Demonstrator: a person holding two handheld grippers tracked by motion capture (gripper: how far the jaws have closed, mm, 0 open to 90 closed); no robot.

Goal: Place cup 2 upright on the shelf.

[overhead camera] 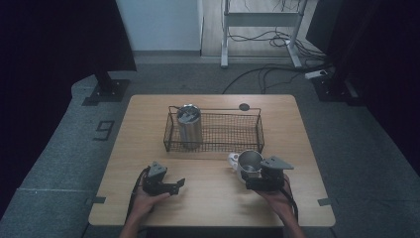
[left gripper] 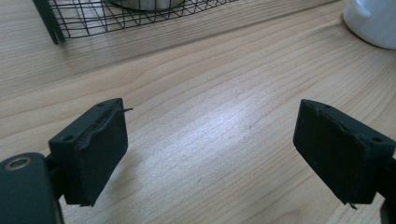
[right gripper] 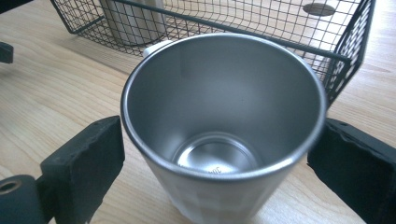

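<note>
Your right gripper sat with its jaws spread on either side of the steel cup, pads flanking its rim without clearly pressing. The cup stood upright on the table, dead ahead, nearer this hand. Your left gripper was open, empty.
</note>
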